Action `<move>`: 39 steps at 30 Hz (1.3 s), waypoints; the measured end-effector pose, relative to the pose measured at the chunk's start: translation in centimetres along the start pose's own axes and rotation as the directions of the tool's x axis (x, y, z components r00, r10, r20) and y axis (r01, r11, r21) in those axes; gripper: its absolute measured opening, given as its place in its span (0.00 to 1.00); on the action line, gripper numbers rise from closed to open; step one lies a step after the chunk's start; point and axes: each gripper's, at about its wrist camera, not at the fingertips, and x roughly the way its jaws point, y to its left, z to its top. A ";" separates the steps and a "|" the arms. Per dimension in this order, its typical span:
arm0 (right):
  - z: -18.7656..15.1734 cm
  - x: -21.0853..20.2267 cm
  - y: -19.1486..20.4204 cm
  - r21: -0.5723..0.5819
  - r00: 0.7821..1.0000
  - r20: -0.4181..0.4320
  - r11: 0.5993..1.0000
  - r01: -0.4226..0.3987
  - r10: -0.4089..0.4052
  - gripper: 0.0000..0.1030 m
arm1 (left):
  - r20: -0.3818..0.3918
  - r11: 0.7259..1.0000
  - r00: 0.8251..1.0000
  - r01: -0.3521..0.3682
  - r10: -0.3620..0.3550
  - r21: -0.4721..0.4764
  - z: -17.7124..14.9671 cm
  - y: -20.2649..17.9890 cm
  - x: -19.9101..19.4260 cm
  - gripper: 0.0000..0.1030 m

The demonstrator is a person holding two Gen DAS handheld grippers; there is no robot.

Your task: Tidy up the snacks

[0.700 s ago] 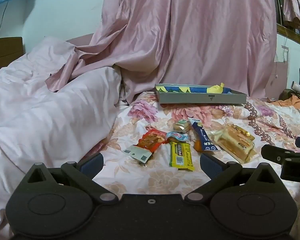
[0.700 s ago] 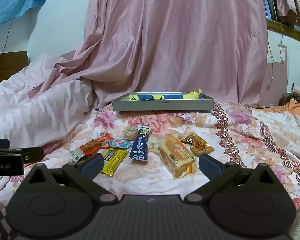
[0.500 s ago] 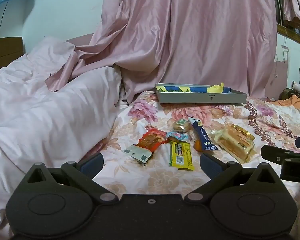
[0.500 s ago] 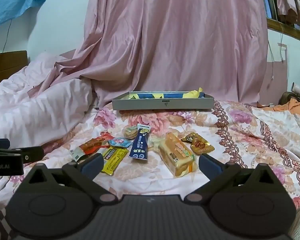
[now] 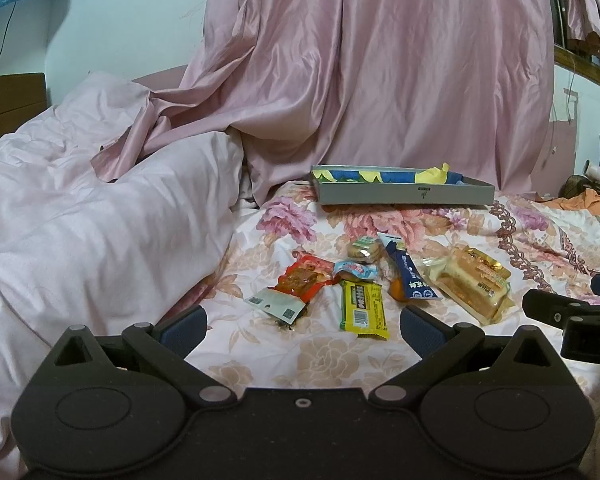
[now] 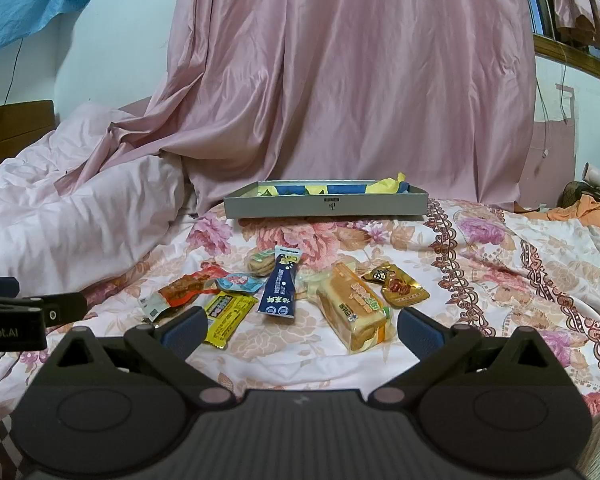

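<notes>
Several snacks lie in a loose cluster on the flowered bedsheet: a red pouch [image 5: 302, 278], a yellow bar [image 5: 362, 309], a dark blue sachet [image 5: 410, 274], a wrapped bread loaf [image 5: 474, 286], a round biscuit pack [image 5: 363, 249] and a small light-blue packet [image 5: 355, 270]. A brown-gold pouch [image 6: 396, 285] lies right of the loaf [image 6: 354, 306]. Behind them stands a grey tray [image 5: 404, 196] lined blue and yellow. My left gripper [image 5: 302, 326] hangs open just short of the yellow bar, nothing between its fingers. My right gripper [image 6: 300, 324] is open in front of the blue sachet [image 6: 282, 292] and the loaf.
A crumpled pale pink duvet [image 5: 100, 216] rises on the left. A pink curtain [image 5: 380, 72] drapes down behind the tray. Orange cloth [image 6: 592, 214] lies at the far right. The other gripper's black body [image 5: 576, 320] pokes in at the right edge of the left wrist view.
</notes>
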 end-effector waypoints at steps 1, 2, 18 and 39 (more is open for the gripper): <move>0.0 0.0 0.0 0.000 1.000 -0.001 1.000 0.000 0.000 1.00 | 0.000 1.000 1.000 0.000 0.000 0.000 0.0 0.0 0.0 0.99; 0.0 0.0 0.0 0.000 1.000 0.000 1.000 0.000 0.000 1.00 | 0.000 1.000 1.000 0.000 0.000 0.000 0.0 0.0 0.0 0.99; 0.0 0.0 0.0 0.001 1.000 -0.004 1.000 0.000 0.000 1.00 | -0.003 1.000 1.000 0.001 -0.001 0.001 0.0 0.0 0.0 0.99; 0.0 0.2 -0.1 0.009 1.000 -0.030 1.000 0.006 -0.006 1.00 | -0.058 1.000 0.998 -0.006 0.007 0.013 0.0 0.1 1.4 0.99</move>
